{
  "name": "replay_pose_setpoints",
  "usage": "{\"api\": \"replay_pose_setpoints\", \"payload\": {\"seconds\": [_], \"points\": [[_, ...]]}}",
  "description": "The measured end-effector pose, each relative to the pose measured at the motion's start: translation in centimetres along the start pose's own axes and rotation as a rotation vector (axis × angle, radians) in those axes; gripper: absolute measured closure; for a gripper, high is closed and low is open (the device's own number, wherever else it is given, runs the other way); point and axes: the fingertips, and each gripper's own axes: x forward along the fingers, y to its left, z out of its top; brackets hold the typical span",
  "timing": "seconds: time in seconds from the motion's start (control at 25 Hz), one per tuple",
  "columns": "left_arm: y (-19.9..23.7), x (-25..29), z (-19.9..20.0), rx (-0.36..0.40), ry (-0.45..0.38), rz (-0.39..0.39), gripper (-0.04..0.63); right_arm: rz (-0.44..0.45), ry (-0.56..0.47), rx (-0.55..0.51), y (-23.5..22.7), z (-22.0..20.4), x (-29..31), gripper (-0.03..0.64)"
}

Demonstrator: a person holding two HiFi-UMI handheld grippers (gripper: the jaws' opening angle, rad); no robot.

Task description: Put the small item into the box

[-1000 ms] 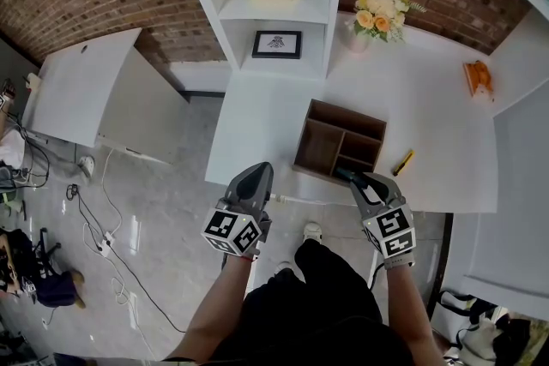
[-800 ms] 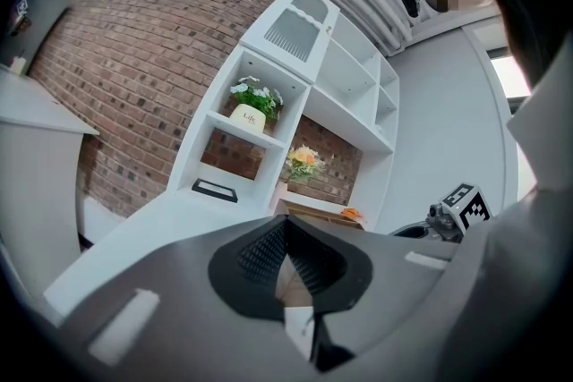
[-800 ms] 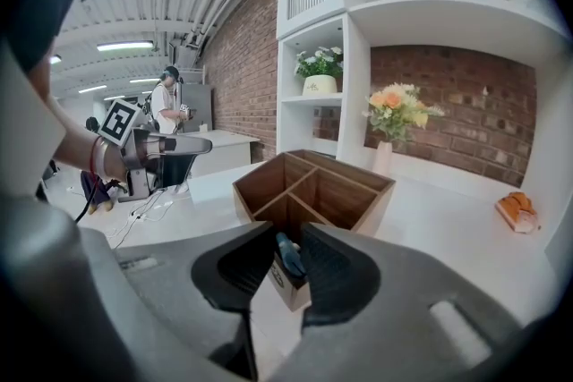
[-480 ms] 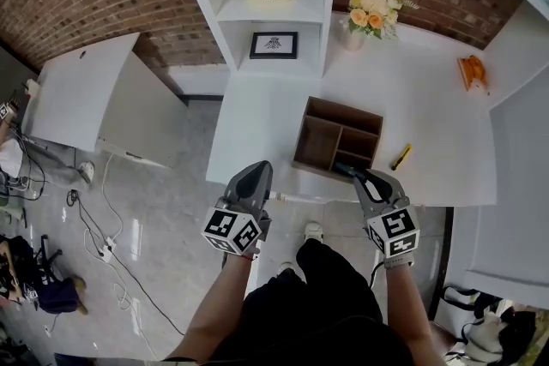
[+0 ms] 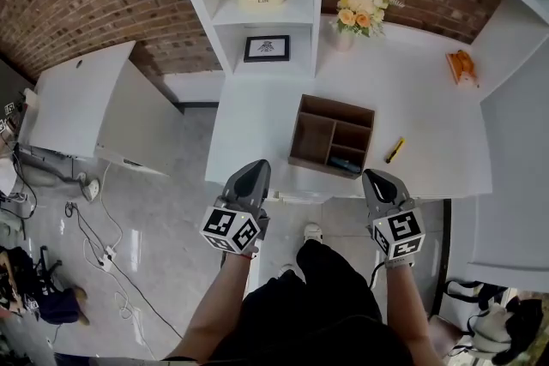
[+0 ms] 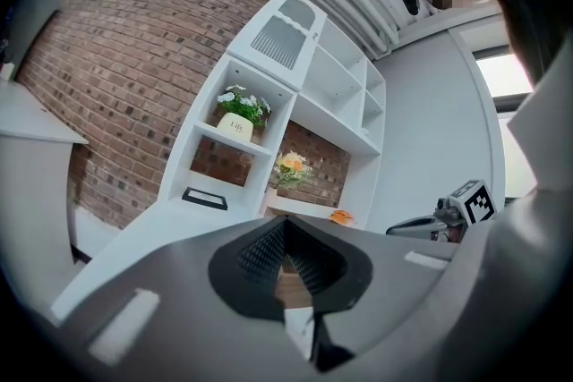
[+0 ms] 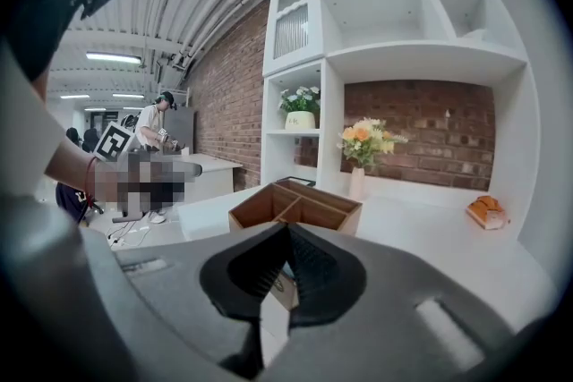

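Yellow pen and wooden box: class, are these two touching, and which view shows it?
Apart. The head view shows the yellow pen lying right of the wooden box, with a strip of bare white desk between them.

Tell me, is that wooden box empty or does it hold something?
Not empty: a small dark item lies in the box's near right compartment, seen from the head view. The other compartments look bare.

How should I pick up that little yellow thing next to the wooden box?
I'd grab the yellow thing at its middle, across its thin width. It lies flat and slanted on the white table, right of the wooden box, so come down from above with the right gripper, jaws turned crosswise to it.
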Motion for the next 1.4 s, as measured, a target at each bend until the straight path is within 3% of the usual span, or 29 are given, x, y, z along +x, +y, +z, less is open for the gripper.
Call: {"api": "replay_pose_setpoints", "payload": {"seconds": [0.68,1.4], "points": [[-2.9,-3.2,1.2,0.045,-0.01,-0.059,0.594,-0.107,-0.138,0.054,1.1,1.8,-5.8,0.614],[-4.9,-6.9,2.2,0.07,-0.033,-0.082,0.594,-0.106,-0.226,0.035,4.4,3.3,-9.1,0.614]]}}
